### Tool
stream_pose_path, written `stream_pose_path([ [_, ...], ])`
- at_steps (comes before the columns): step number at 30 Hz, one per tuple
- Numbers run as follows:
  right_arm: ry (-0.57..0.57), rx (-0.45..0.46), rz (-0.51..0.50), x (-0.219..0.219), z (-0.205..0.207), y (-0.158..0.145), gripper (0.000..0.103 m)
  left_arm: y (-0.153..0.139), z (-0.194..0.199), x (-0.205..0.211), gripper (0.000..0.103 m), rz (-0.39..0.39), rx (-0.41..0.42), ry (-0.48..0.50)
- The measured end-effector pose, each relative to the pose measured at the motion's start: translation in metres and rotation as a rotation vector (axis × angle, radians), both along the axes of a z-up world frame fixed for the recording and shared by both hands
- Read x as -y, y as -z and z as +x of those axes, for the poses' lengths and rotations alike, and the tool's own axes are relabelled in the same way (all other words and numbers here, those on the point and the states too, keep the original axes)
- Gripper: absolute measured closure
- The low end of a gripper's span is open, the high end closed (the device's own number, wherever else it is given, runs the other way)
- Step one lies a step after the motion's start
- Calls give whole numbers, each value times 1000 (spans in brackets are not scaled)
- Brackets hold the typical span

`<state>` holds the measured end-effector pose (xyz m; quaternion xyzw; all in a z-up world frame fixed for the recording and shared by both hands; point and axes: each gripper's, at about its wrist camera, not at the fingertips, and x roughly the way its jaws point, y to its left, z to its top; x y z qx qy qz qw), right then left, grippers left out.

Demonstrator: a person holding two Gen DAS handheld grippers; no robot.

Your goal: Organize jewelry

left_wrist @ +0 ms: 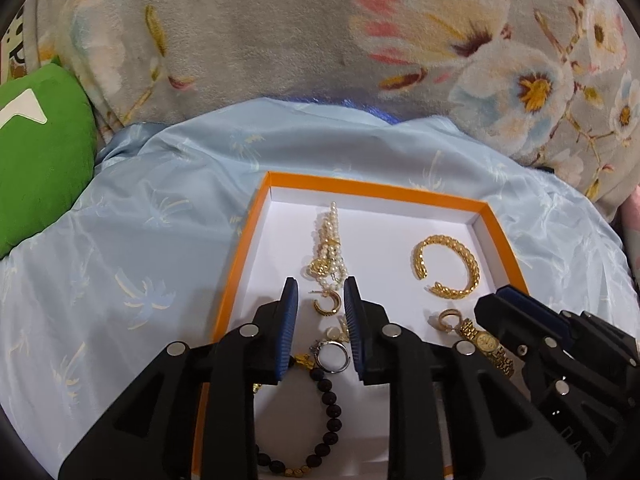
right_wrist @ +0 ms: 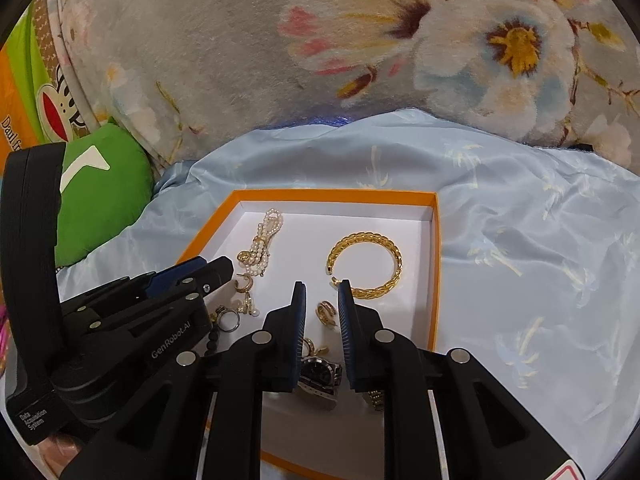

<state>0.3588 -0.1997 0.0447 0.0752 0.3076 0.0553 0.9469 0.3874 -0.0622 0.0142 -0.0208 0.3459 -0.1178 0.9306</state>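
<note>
Both grippers hover over the orange box (left_wrist: 256,216), jaws parted and empty: left gripper (left_wrist: 320,300) frames a gold hoop earring (left_wrist: 327,303), right gripper (right_wrist: 322,304) a smaller hoop (right_wrist: 326,312).

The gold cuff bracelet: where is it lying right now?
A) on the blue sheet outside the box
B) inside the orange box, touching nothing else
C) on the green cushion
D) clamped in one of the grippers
B: the cuff lies alone on the white floor of the box, apart from the pearls, with both grippers open and short of it.
</note>
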Motion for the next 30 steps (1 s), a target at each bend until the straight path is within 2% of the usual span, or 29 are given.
stream_pose_path([
  [5,1,1,5,3,-1,1,86,1,1,0,80,0,-5,-5],
  [13,13,12,-1,6,-13,0,87,-3,-8,-7,80,4,35,-31],
  [16,51,29,-23,11,-35,-3,81,-4,-24,-14,80,17,49,-54],
  [21,113,14,15,27,-89,6,69,-5,-64,-33,79,-8,49,-86],
  [24,130,-5,-1,26,-117,14,69,-2,-91,-39,67,-9,30,-88],
  [30,112,-30,-54,8,-162,27,69,2,-142,-44,66,-5,16,-88],
])
